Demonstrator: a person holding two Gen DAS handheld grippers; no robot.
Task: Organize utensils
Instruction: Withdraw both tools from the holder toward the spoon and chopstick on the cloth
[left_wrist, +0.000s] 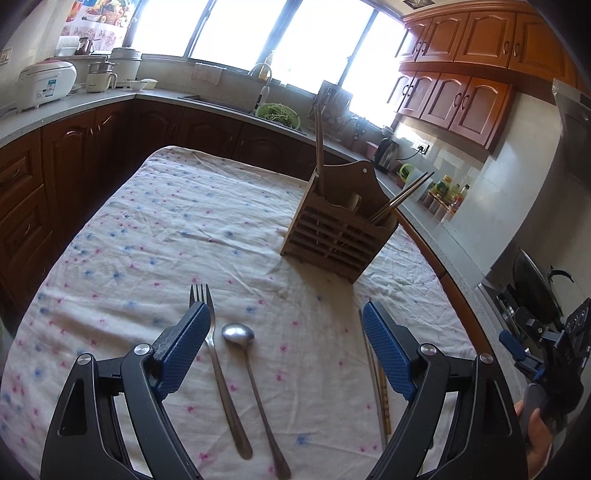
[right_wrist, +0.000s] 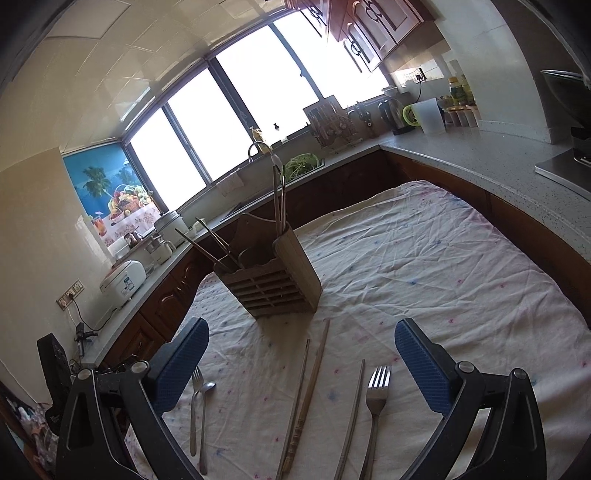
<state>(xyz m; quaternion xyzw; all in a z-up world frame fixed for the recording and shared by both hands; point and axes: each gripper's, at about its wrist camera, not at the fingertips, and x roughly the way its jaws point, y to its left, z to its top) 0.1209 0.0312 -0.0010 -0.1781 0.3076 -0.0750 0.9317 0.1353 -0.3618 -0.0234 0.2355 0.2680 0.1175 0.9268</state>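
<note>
A wooden slatted utensil holder stands on the table with chopsticks in it; it also shows in the right wrist view. My left gripper is open above a fork and a spoon lying side by side. Chopsticks lie by its right finger. My right gripper is open above a wooden chopstick pair, a single metal chopstick and a second fork. The first fork and the spoon lie to its left.
A floral cloth covers the table. Kitchen counters wrap around it, with a rice cooker, a kettle, a sink and a wok on the stove. My right gripper shows at the left view's right edge.
</note>
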